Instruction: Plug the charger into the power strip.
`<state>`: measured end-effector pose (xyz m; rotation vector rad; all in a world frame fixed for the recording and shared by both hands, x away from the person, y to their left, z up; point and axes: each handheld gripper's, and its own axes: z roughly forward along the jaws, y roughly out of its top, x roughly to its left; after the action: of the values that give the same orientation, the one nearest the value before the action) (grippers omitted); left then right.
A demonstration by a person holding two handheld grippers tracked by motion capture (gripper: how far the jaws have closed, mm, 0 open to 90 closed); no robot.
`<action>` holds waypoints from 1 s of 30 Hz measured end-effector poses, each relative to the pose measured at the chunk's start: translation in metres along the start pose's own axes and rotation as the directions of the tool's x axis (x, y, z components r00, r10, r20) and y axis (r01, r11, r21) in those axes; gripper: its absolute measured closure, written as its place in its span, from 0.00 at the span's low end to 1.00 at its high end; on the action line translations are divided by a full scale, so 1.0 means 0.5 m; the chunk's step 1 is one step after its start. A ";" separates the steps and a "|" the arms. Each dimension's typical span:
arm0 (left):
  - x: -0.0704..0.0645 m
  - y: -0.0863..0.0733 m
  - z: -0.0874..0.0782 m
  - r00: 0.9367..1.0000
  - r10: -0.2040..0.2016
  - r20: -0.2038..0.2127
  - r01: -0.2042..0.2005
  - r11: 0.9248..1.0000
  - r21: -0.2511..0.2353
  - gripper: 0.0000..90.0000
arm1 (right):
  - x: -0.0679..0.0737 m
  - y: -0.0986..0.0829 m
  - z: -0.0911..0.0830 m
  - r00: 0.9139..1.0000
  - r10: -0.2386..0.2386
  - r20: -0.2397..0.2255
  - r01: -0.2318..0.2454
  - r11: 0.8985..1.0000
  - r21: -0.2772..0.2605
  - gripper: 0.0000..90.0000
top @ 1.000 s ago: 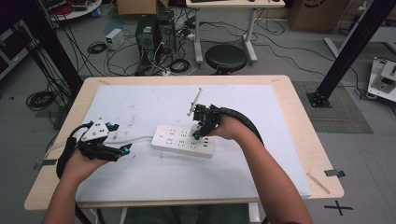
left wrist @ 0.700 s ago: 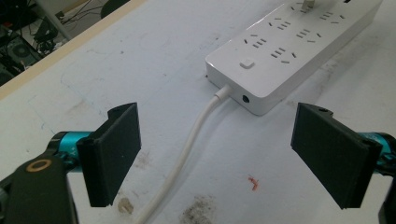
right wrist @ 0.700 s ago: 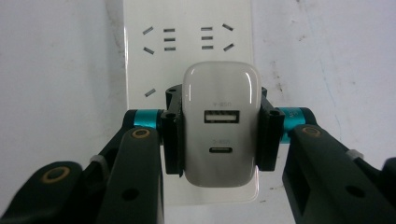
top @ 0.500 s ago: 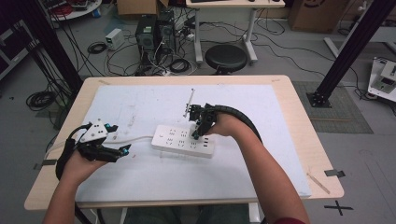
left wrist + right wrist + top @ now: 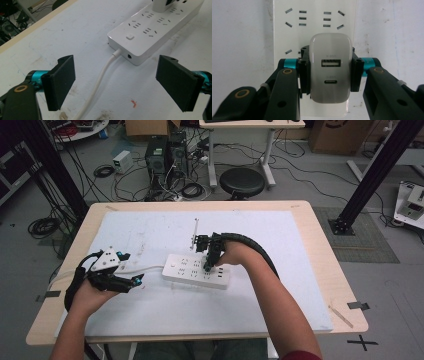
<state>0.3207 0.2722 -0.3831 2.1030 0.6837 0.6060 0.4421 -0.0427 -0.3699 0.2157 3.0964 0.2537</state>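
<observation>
Right tongs [image 5: 329,75] clamp a white charger [image 5: 330,75] over the power strip [image 5: 196,271]; left tongs [image 5: 120,82], at nine o'clock, gape wide, so a tilted push could jam prongs.

A light wooden tabletop [image 5: 320,250] with rounded corners, almost fully covered by a white sheet [image 5: 150,230] that is scuffed and stained in places. On the sheet, near its middle, lies a white power strip [image 5: 192,269] with rows of sockets. Its white cable [image 5: 100,82] runs from one end across the sheet. A small red mark [image 5: 134,103] shows beside the cable.
</observation>
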 end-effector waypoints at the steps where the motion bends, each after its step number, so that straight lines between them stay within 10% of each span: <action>1: 0.000 0.000 0.000 1.000 -0.001 0.003 0.001 1.000 -0.002 0.18 | 0.000 -0.001 0.001 1.000 -0.005 0.000 0.005 1.000 -0.004 0.71; 10: 0.000 -0.001 -0.001 1.000 -0.007 -0.003 0.007 1.000 -0.001 0.18 | 0.000 -0.004 0.003 1.000 0.007 0.003 -0.007 1.000 -0.016 0.69; 14: 0.000 0.001 0.000 1.000 -0.002 0.005 0.002 1.000 -0.005 0.18 | -0.008 -0.032 -0.016 0.995 0.096 -0.019 -0.098 0.985 -0.140 0.44; 18: 0.001 0.007 -0.002 1.000 0.002 0.004 -0.002 1.000 -0.024 0.18 | -0.005 -0.085 -0.055 0.985 0.172 -0.005 -0.165 0.936 -0.311 0.34; 24: 0.004 0.009 -0.006 1.000 -0.009 0.003 0.009 0.997 -0.074 0.18 | 0.017 -0.179 -0.091 0.957 0.287 -0.038 -0.265 0.817 -0.512 0.30; 30: 0.006 0.010 -0.012 1.000 -0.020 0.015 0.022 0.993 -0.119 0.18 | 0.058 -0.261 -0.094 0.937 0.349 -0.034 -0.292 0.724 -0.625 0.26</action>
<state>0.3206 0.2750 -0.3752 1.9850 0.6452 0.6058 0.3938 -0.1736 -0.3455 0.7095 2.6645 1.2142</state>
